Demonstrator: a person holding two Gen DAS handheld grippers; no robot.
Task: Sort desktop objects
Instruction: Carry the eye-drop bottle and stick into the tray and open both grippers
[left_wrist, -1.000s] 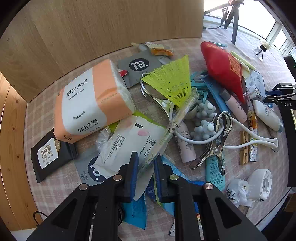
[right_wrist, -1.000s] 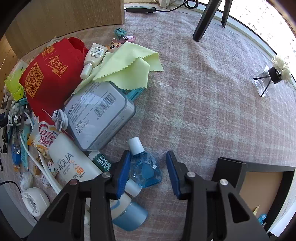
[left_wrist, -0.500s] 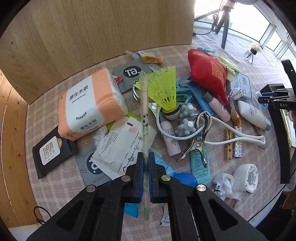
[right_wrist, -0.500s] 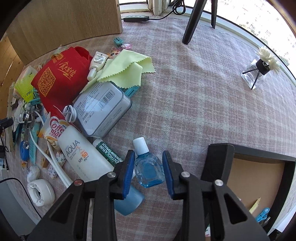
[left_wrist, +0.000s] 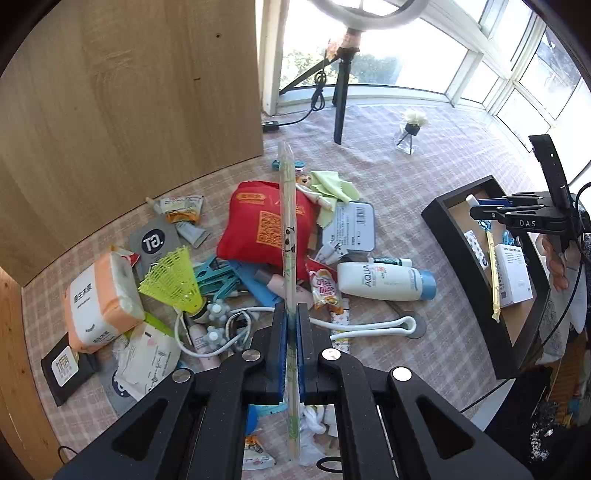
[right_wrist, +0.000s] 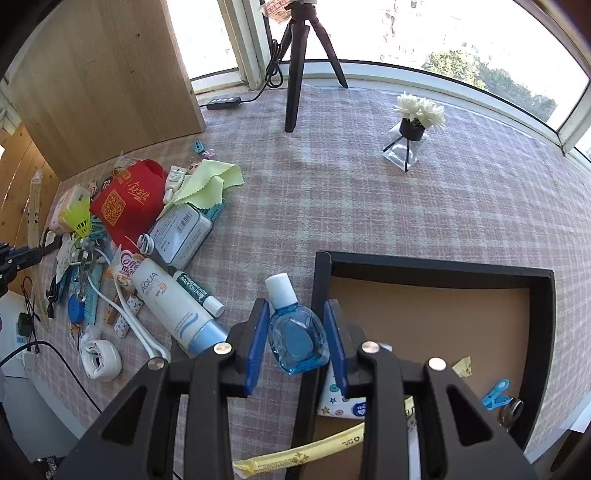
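While held, one bottle (right_wrist: 297, 332) (blue), one chopsticks packet (left_wrist: 288, 236)

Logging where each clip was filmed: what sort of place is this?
Probably a home sunroom or enclosed balcony: a checked tablecloth beside wraparound windows, strewn with household clutter such as sunscreen and a diffuser bottle.
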